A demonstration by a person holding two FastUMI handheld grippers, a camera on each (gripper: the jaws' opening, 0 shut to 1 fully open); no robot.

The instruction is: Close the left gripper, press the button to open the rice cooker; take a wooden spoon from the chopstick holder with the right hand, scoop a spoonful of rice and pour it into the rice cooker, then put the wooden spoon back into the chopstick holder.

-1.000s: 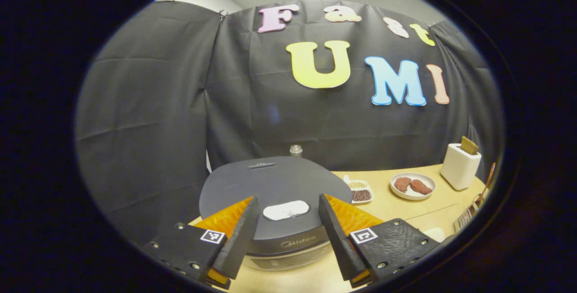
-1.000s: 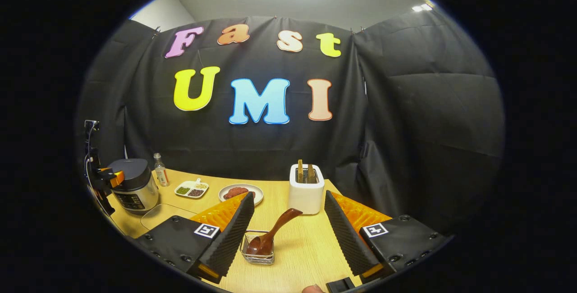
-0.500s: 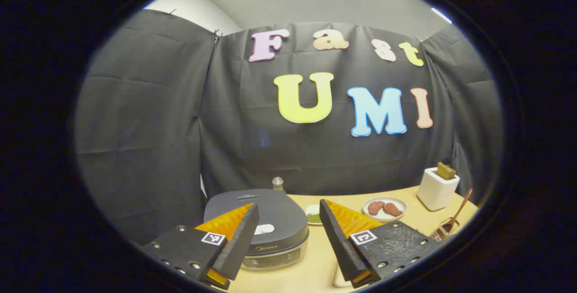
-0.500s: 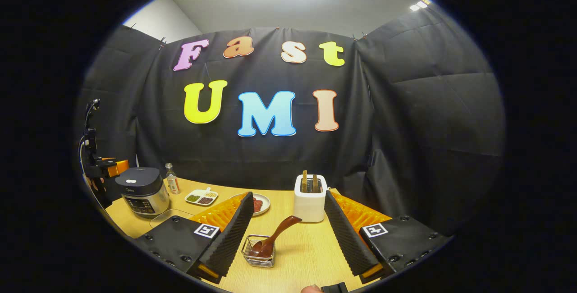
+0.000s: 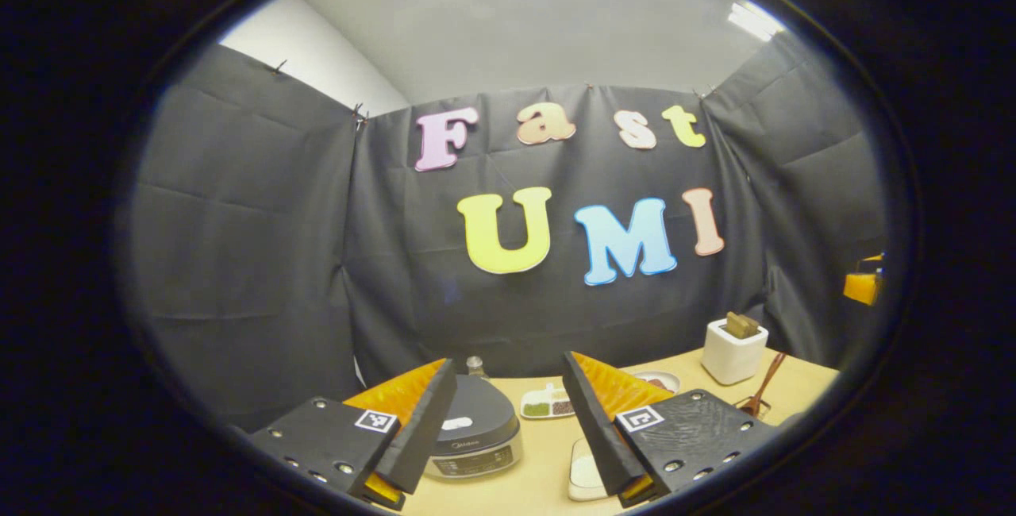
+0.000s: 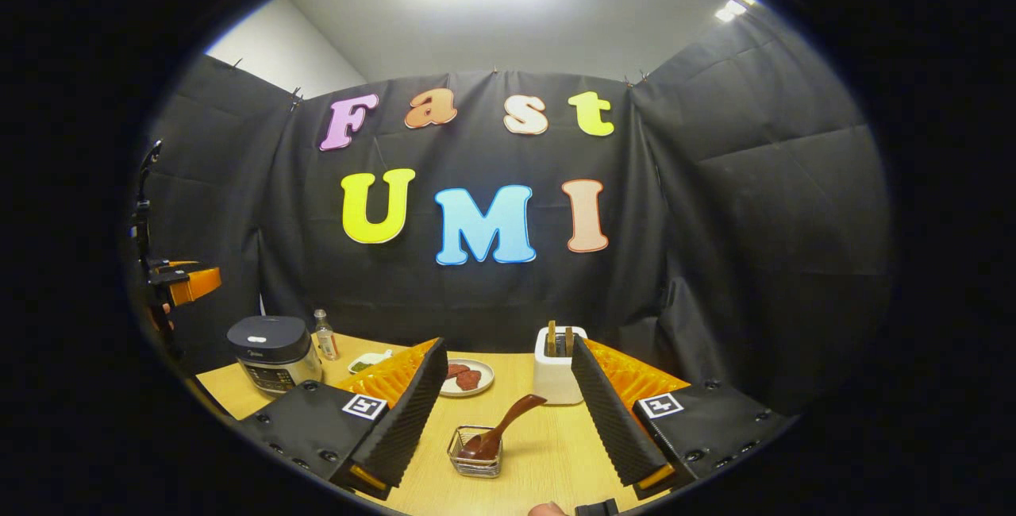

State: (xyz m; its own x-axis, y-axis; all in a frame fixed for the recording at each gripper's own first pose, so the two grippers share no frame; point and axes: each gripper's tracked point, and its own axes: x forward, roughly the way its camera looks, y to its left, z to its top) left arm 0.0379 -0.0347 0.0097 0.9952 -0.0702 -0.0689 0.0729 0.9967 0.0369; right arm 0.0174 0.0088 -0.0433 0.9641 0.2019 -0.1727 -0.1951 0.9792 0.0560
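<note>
The dark rice cooker stands on the wooden table with its lid down and a pale button on top. My left gripper hangs open, well above and behind the cooker. The cooker sits far left in the right gripper view, with the left gripper raised above it. A wooden spoon leans in a small wire chopstick holder. Above and short of the spoon, my right gripper is open and holds nothing. A pale tub of rice lies right of the cooker.
A divided dish of beans, a plate with brown pieces, a white toaster and a small bottle stand along the back of the table. Black cloth walls close in behind and at both sides.
Both grippers have risen and pulled back from the table, so the cooker and the spoon holder look smaller and farther. Both stay open; the cooker lid stays down.
</note>
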